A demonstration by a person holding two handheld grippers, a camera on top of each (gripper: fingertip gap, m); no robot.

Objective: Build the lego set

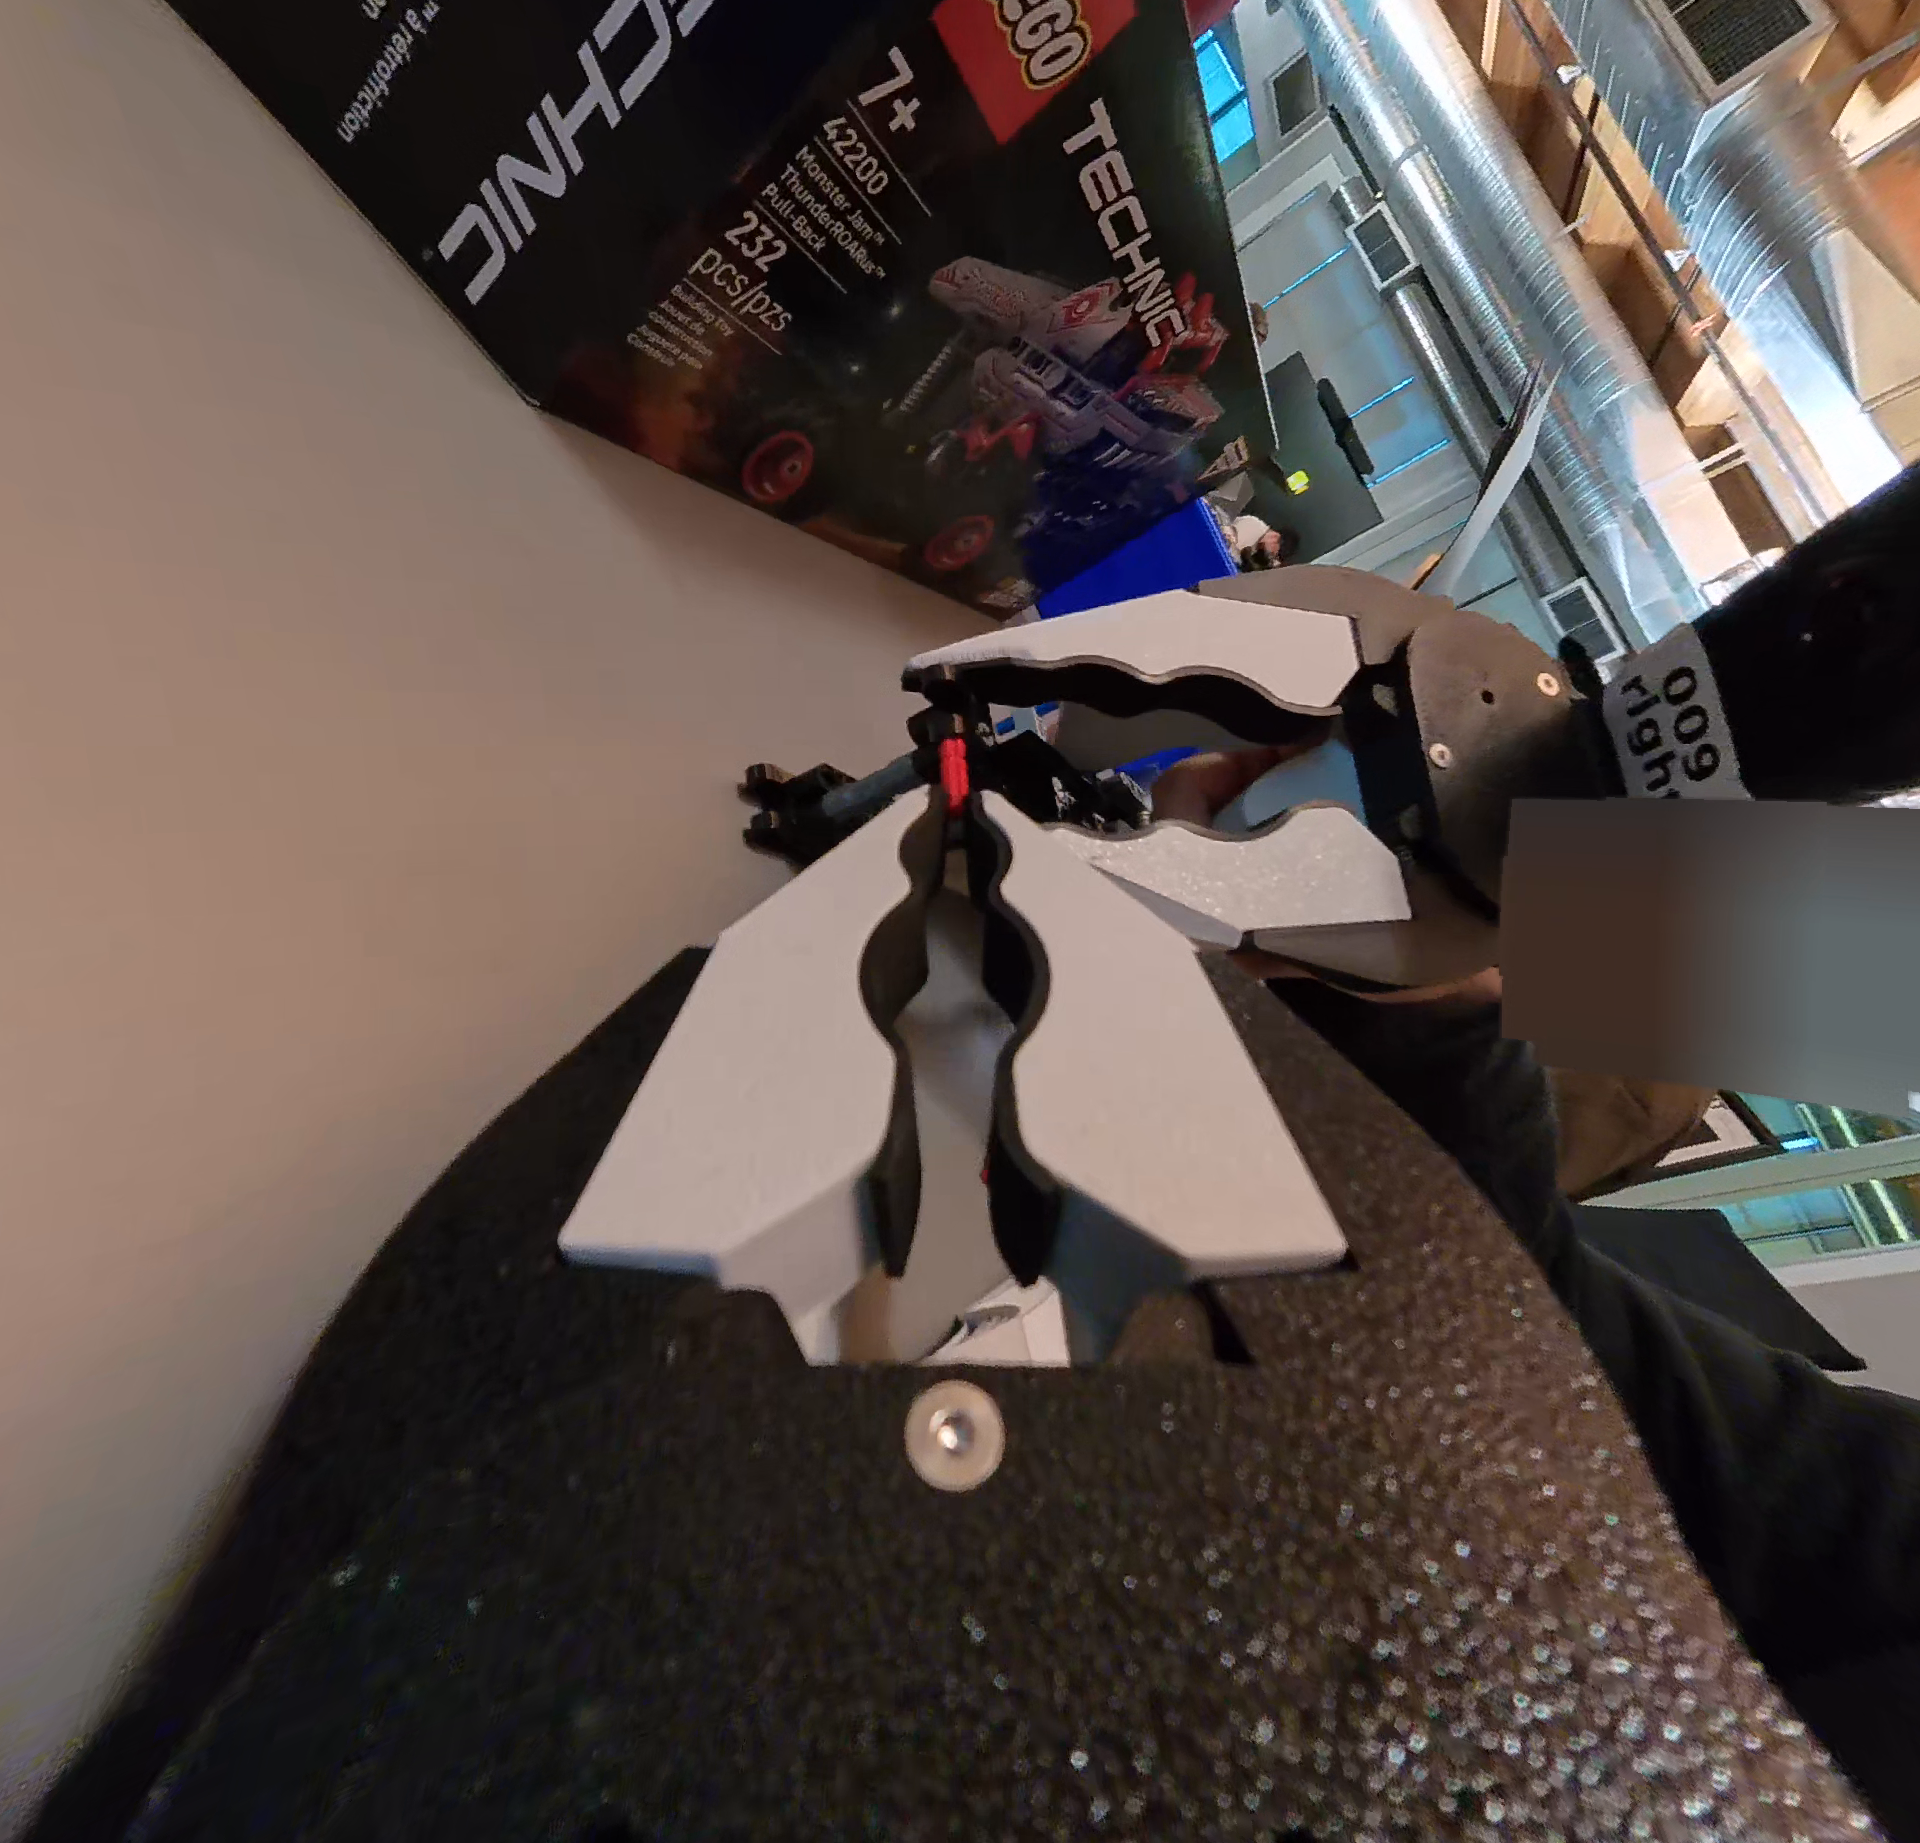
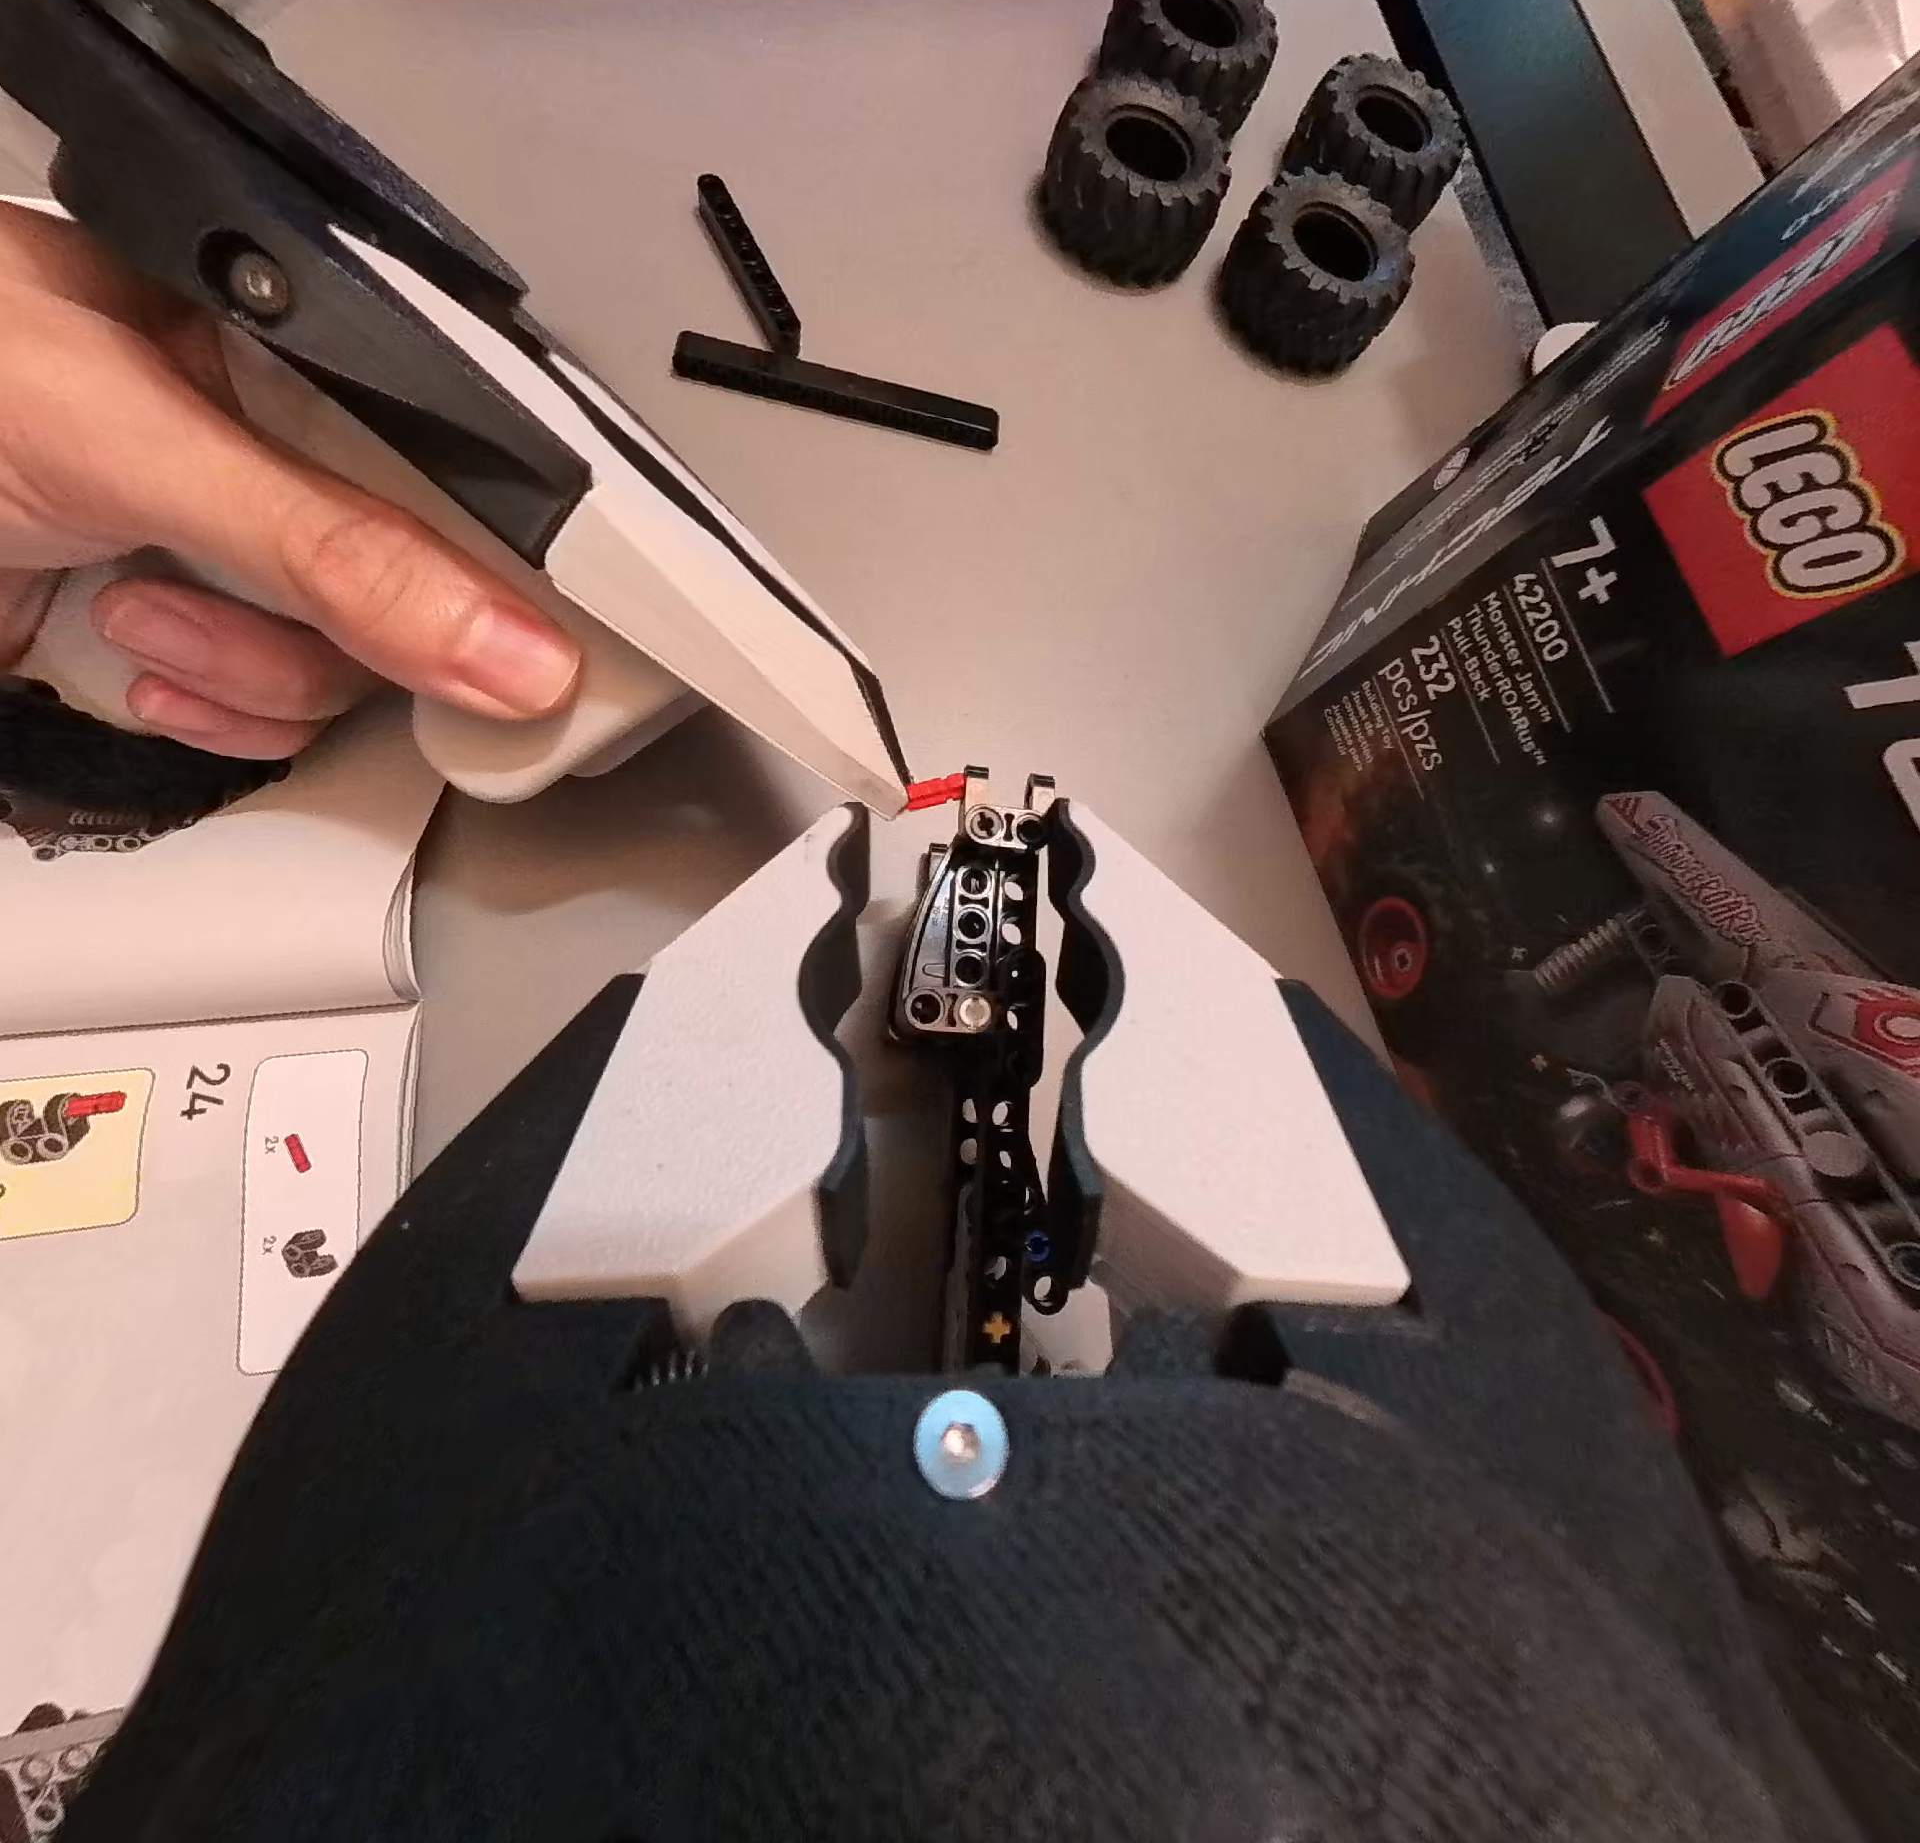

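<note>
Our right gripper (image 2: 961, 827) clamps the black assembly (image 2: 987, 972); our left gripper (image 2: 891, 791) pinches the red pin (image 2: 931, 788) against its tip. Only the right view shows tyres (image 2: 1236, 172), beams (image 2: 831, 385), booklet (image 2: 156, 1118); box (image 2: 1621, 806) crowds right.

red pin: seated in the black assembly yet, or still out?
Not seated. The left tongs pinch the red pin by one end; its free tip just meets the black assembly held in the right tongs.
</note>
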